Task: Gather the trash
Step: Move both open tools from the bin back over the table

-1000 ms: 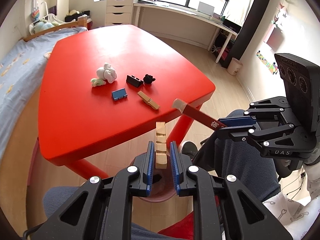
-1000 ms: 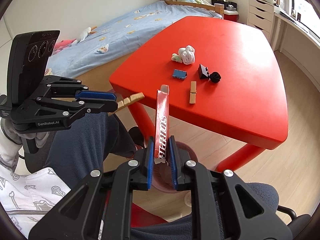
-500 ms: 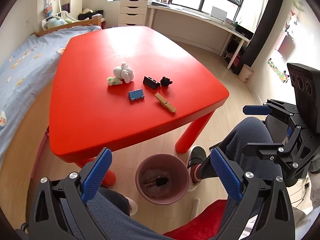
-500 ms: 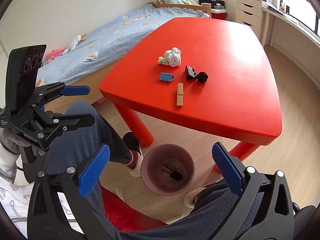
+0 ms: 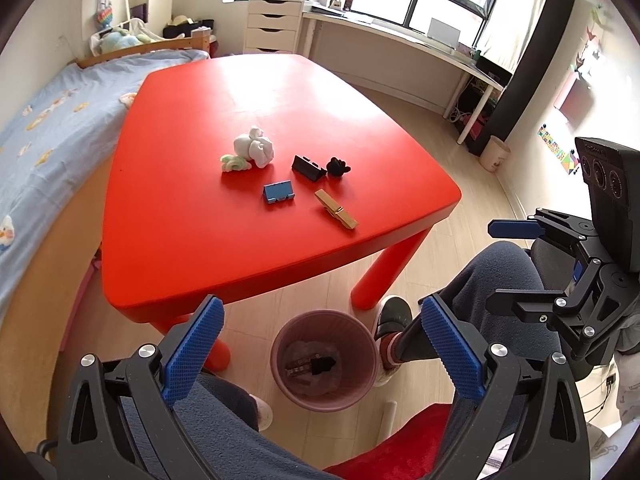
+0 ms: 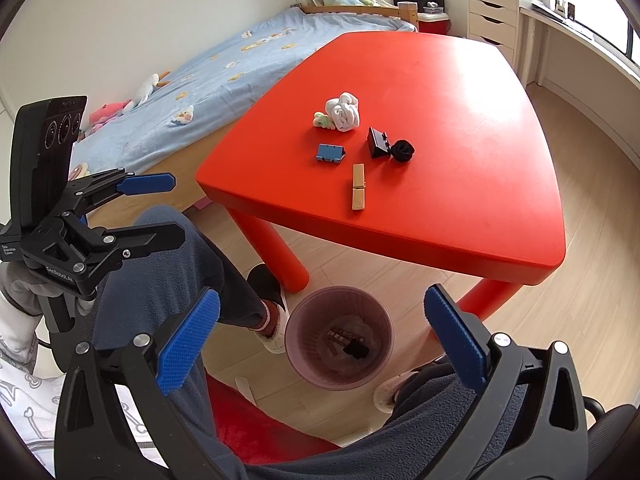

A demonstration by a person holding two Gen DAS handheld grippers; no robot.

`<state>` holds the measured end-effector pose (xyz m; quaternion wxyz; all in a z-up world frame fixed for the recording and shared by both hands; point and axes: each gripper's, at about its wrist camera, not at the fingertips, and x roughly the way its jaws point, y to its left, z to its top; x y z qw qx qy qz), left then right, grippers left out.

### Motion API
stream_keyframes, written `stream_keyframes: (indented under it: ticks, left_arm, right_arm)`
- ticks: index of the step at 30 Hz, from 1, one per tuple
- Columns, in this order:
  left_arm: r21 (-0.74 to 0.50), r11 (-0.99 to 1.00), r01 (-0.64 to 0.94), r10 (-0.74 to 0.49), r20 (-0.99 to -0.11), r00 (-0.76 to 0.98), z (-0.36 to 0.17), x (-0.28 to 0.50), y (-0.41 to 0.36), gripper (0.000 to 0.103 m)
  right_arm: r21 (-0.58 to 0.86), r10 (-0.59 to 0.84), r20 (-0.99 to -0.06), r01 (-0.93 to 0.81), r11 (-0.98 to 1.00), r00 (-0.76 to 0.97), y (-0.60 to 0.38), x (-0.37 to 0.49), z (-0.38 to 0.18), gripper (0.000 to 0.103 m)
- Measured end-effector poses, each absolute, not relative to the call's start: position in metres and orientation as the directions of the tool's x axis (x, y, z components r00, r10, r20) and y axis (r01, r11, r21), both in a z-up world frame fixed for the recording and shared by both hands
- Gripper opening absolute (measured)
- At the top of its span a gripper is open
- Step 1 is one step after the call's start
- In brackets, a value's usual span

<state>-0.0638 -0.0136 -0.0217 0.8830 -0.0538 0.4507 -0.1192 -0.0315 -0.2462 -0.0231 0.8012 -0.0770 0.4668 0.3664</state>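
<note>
A pink waste bin (image 5: pixel 324 360) (image 6: pixel 339 338) stands on the floor by the red table's near edge, with a wrapper and dark scraps inside. My left gripper (image 5: pixel 322 312) (image 6: pixel 176 210) hangs open above the bin, nothing between its blue pads. My right gripper (image 6: pixel 323 300) (image 5: pixel 496 266) is open too and empty, over the same bin. On the red table (image 5: pixel 192 240) (image 6: pixel 460 200) lie a white crumpled wad (image 5: pixel 254 150) (image 6: pixel 343 114), a black clip (image 5: pixel 307 167) (image 6: pixel 378 142), a black crumpled lump (image 5: pixel 338 167) (image 6: pixel 402 151), a blue clip (image 5: pixel 279 192) (image 6: pixel 330 153) and a wooden clothespin (image 5: pixel 336 209) (image 6: pixel 358 186).
A person's knees in grey trousers (image 5: pixel 492 280) (image 6: pixel 160 280) and a shoe (image 5: pixel 394 312) flank the bin. A red chair seat (image 5: pixel 404 440) is below. A bed (image 5: pixel 44 120) runs along the table's left side; a white desk (image 5: pixel 400 44) and drawers stand by the window.
Both grippers went from shut to wide open. The wooden clothespin that the left one held and the red wrapper that the right one held have dropped out of the jaws; scraps lie in the bin.
</note>
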Motion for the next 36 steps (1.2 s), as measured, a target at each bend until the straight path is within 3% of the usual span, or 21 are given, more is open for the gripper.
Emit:
stream_keyframes:
  ticks: [24, 36]
  left_arm:
    - [-0.162, 0.979, 0.123, -0.204, -0.761, 0.616, 0.001, -0.023, 0.018, 0.095]
    - [-0.123, 0.985, 0.125, -0.174, -0.772, 0.612, 0.000, 0.036, 0.038, 0.095]
  right_arm:
    - [0.183, 0.527, -0.776, -0.675, 0.714, 0.347, -0.236, 0.022, 0.005, 0.100]
    - [0.104, 0.472, -0.821, -0.731, 0.675, 0.320, -0.210, 0.083, -0.004, 0.100]
